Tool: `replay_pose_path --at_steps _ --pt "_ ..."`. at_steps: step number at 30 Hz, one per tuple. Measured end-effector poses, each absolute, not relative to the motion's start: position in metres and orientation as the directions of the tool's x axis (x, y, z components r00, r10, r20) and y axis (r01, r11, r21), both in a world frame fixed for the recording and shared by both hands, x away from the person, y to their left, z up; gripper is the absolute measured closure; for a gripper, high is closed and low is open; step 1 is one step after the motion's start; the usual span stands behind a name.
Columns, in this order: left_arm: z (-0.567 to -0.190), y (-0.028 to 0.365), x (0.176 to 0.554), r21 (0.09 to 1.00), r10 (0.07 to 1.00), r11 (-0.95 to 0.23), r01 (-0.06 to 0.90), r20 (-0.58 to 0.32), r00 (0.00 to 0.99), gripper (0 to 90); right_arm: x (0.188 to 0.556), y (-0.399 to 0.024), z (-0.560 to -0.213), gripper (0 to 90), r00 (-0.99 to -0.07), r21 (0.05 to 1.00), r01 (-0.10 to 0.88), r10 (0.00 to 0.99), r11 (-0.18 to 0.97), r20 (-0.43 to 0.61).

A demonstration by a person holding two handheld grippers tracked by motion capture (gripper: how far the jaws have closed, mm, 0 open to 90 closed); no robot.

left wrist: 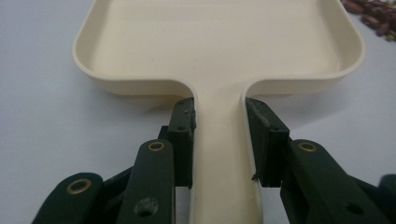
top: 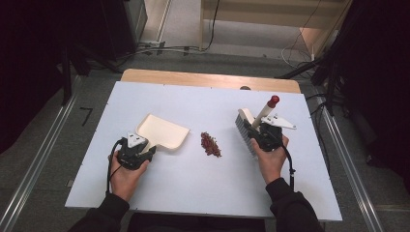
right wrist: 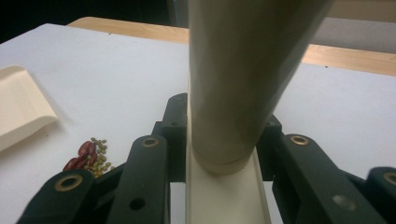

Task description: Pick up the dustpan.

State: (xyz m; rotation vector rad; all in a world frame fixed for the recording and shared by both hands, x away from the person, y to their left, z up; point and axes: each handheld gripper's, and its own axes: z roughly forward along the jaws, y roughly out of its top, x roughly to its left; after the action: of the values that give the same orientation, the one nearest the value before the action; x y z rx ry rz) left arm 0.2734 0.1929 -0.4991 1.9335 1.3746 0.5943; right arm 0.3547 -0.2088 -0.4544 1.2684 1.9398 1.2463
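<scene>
My stock here: a cream dustpan (top: 163, 131), a cream brush (top: 245, 126) with a red-capped handle, and dark red beans (top: 211, 144) mixed with small green ones. I note black fingers (left wrist: 183, 135) and a white worktop (top: 193, 188) edged in pale wood.

In the high view the white desk (top: 193, 183) is evenly and brightly lit from overhead while the room around it sinks into near-black, and soft short shadows lie just beside the left gripper (top: 153, 151) and under the right gripper (top: 252, 129); the picture is low in resolution and slightly soft. In the left gripper view the desk takes a cool bluish cast, the dustpan (left wrist: 219, 42) ahead of the gripper is fairly sharp, and the beans (left wrist: 371, 14) at the far corner blur. In the right gripper view the brush handle (right wrist: 247, 70) close above the gripper is large, dim and out of focus, with a dark shadow beneath it.
</scene>
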Motion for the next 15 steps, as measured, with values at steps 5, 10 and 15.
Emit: replay_pose_path --at_steps 5,10,15 --pt "-0.497 0.190 0.266 0.749 0.921 -0.249 0.614 -0.013 0.390 67.2 0.355 -0.208 -0.455 64.3 -0.440 0.890 0.432 0.896 0.147 0.065" --pt "-0.496 0.191 0.260 0.748 0.912 -0.253 0.614 -0.026 0.408 67.2 0.355 -0.207 -0.455 64.3 -0.441 0.888 0.435 0.895 0.149 0.066" --pt "-0.494 0.189 0.253 0.744 0.890 -0.286 0.603 -0.027 0.455 67.2 0.356 -0.208 -0.455 64.3 -0.439 0.887 0.439 0.896 0.147 0.069"
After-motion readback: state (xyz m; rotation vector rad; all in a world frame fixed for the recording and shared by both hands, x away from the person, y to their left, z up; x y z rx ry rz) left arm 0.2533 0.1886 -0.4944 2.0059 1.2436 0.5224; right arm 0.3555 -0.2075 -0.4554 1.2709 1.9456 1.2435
